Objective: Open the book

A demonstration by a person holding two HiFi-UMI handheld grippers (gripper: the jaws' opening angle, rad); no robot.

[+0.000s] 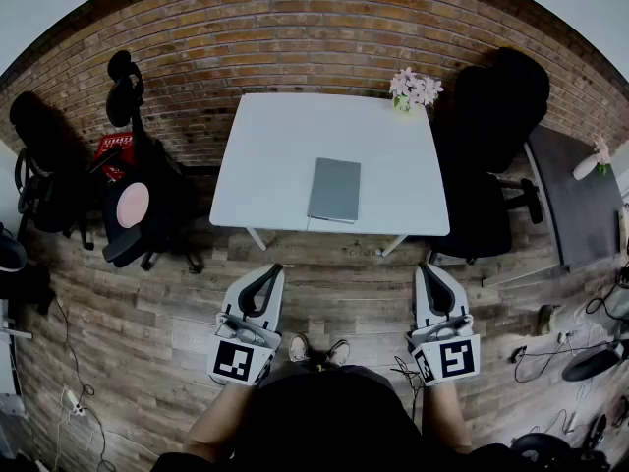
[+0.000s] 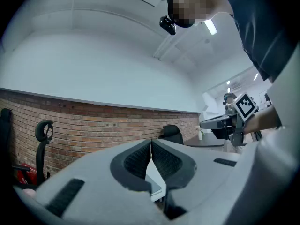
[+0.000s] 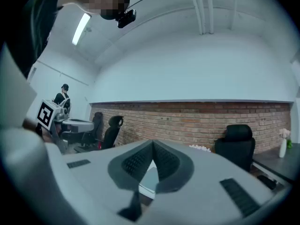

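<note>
A closed grey book (image 1: 334, 190) lies flat on the white table (image 1: 275, 146), near its front edge. My left gripper (image 1: 271, 272) is held level over the wooden floor, well short of the table, jaws shut with nothing between them. My right gripper (image 1: 428, 271) hangs level to the right, also short of the table, its jaws shut and empty. In the left gripper view the jaw tips (image 2: 151, 141) meet, and a sliver of the table (image 2: 154, 179) shows behind them. In the right gripper view the tips (image 3: 153, 143) touch too, with the book (image 3: 149, 179) glimpsed below them.
A vase of pink flowers (image 1: 415, 88) stands on the table's far right corner. Black office chairs sit left (image 1: 133, 200) and right (image 1: 491, 136) of the table. A dark side desk (image 1: 580, 205) stands at the right. A brick wall (image 1: 295, 28) lies behind; cables trail on the floor.
</note>
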